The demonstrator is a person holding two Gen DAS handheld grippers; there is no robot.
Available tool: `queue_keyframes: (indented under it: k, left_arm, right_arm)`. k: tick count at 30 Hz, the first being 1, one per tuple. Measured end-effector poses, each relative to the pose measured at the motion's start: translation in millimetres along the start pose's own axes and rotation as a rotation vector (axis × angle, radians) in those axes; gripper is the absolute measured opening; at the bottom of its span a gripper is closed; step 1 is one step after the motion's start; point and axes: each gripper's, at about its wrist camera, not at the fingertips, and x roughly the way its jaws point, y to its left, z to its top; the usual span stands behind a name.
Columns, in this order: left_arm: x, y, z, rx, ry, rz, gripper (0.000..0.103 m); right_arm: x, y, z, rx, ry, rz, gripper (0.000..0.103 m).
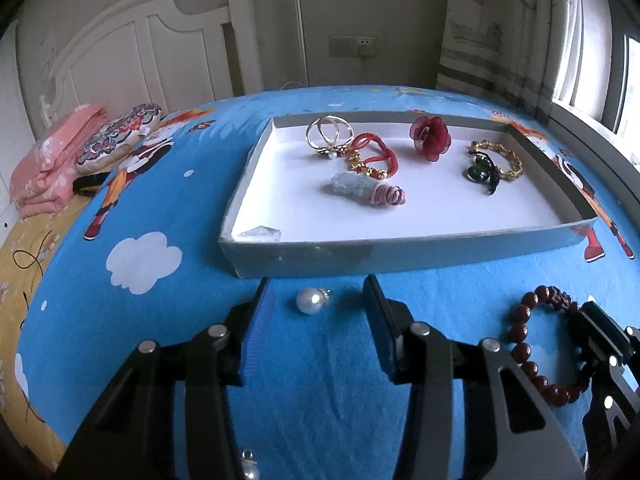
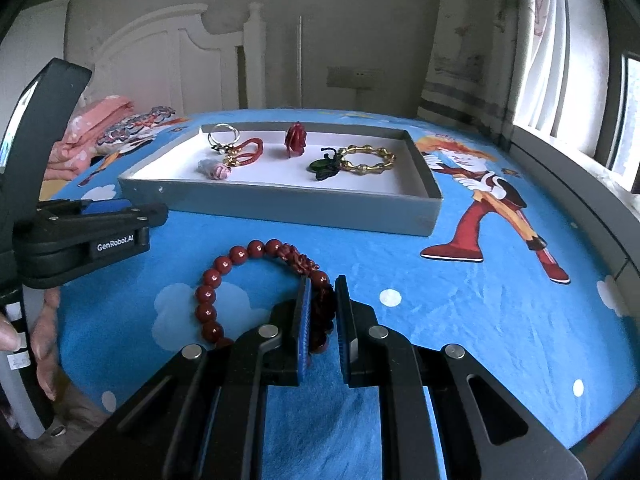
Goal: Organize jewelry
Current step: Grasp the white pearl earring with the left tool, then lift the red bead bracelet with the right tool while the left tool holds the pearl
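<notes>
Left to right, bed covered with a blue cartoon-print sheet.

Far left: folded pink blanket and a patterned cushion by the white headboard.

Left gripper: jaws spread wide, holding nothing. A white pearl pendant with a small silver cap lies on the sheet between the fingertips, touching neither one, just in front of the tray's near wall. A second pearl piece shows at the bottom edge under the gripper, mostly hidden.

Shallow grey cardboard tray with white floor sits centre. Inside, left to right: gold interlocked ring with a small pearl, red cord bracelet with gold beads, pale jade carving with a pink coiled cord, red fabric flower, dark green pendant on black cord touching a gold link bracelet. A bit of clear crumpled plastic sits in the near-left corner.

Right gripper: jaws nearly together, clamped on the dark red round-bead bracelet at its carved section. The rest of the loop lies on the sheet left of the fingers, in front of the tray, outside it.

Far right: curtain and window.
</notes>
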Motion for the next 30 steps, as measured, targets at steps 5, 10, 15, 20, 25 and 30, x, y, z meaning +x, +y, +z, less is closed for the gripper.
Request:
queue_keyframes:
  k: [5, 10, 15, 20, 25, 30]
  left_arm:
    - [-0.4, -1.5, -2.3, 0.017, -0.016, -0.026, 0.02]
    - [-0.6, 1.5, -2.6, 0.009, -0.021, -0.052, 0.018]
    - [-0.3, 7.5, -3.1, -0.02, -0.024, -0.079, 0.017]
    - [-2.9, 8.2, -3.7, -0.02, -0.038, -0.082, 0.017]
    - [-12.8, 6.7, -7.8, 0.0, -0.1, -0.085, 0.017]
    - [-20.6, 4.4, -9.5, 0.011, -0.146, -0.086, 0.017]
  right_arm:
    - [0.4, 1.6, 0.5, 0.005, 0.006, -0.022, 0.013]
    - [0.2, 5.8, -0.2, 0.002, 0.001, -0.054, 0.013]
    - [0.0, 6.8, -1.5, 0.006, -0.003, -0.063, 0.013]
    - [-0.6, 5.0, -1.5, 0.013, -0.006, -0.058, 0.013]
    - [-3.2, 7.6, -3.1, -0.007, -0.019, -0.07, 0.013]
    - [-3.2, 8.1, -6.5, -0.026, -0.044, -0.068, 0.013]
